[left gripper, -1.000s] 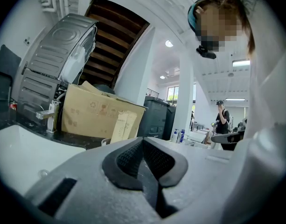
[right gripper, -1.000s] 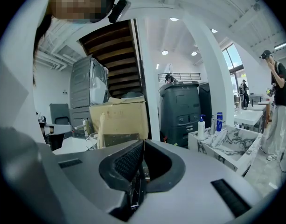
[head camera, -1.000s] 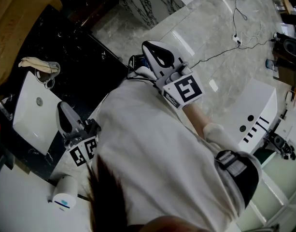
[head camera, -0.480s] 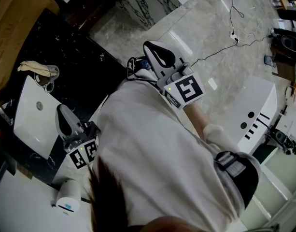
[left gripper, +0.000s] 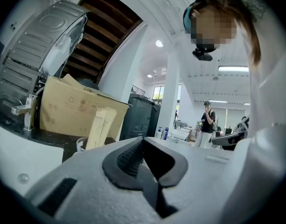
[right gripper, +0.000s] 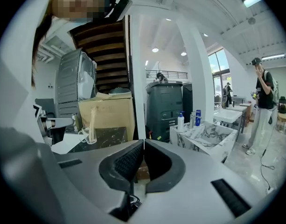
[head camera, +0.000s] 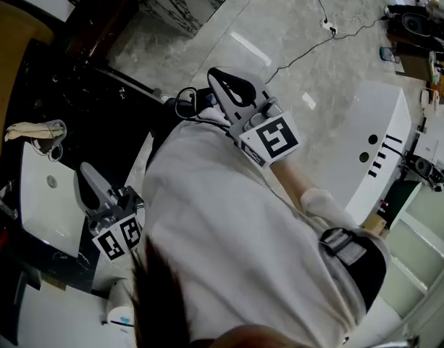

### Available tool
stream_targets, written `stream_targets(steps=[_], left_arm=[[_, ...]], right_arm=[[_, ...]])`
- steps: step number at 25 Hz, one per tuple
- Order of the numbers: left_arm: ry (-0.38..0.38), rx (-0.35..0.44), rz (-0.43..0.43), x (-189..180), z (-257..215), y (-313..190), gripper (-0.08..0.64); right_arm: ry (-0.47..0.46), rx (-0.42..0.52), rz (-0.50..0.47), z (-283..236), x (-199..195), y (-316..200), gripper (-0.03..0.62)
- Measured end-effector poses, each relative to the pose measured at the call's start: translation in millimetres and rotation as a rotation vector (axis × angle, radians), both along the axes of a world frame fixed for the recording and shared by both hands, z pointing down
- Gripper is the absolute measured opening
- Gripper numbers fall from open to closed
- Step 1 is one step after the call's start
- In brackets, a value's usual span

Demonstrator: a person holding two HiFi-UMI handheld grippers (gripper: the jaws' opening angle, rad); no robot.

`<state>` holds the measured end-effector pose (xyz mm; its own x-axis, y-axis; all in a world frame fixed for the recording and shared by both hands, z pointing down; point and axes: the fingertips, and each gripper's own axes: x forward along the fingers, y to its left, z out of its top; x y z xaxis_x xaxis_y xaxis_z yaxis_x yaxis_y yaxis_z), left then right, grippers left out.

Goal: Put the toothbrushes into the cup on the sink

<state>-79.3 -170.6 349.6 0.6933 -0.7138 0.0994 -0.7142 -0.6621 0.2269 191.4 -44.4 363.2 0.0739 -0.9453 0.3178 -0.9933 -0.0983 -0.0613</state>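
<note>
A clear cup (head camera: 49, 132) stands on the black counter behind the white sink (head camera: 40, 216), with beige toothbrush packs (head camera: 24, 130) resting in it. The same cup (left gripper: 82, 144) with its packs (left gripper: 101, 125) shows in the left gripper view, and the cup (right gripper: 89, 135) appears small in the right gripper view. My left gripper (head camera: 85, 174) is held near my body beside the sink, shut and empty. At chest height my right gripper (head camera: 220, 78) is raised over the floor, far from the cup; it is shut with nothing between its pads.
A faucet (left gripper: 25, 112) stands at the basin's edge. A cardboard box (left gripper: 68, 108) and a dark bin (right gripper: 165, 107) stand behind the counter. A marble unit (right gripper: 205, 133) carries bottles. A cable (head camera: 330, 20) runs across the floor. A person (right gripper: 263, 106) stands at the right.
The head view has swung, so the sink and cup sit lower and further left. Both grippers keep the same shut posture close to the body.
</note>
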Motion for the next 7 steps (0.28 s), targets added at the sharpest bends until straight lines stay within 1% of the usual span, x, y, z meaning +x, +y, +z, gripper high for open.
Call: stream_targets(steps=[3, 7], left_arm=[[-0.003, -0.005, 0.023, 25.4, 2.1, 8.9, 0.009], [-0.009, 0.008, 0.056, 74.8, 4.1, 20.4, 0.009]], right_arm=[[-0.006, -0.002, 0.037, 3.5, 22.0, 19.5, 0.017], [0.018, 0.017, 0.060, 2.6, 70.8, 39.6, 0.017]])
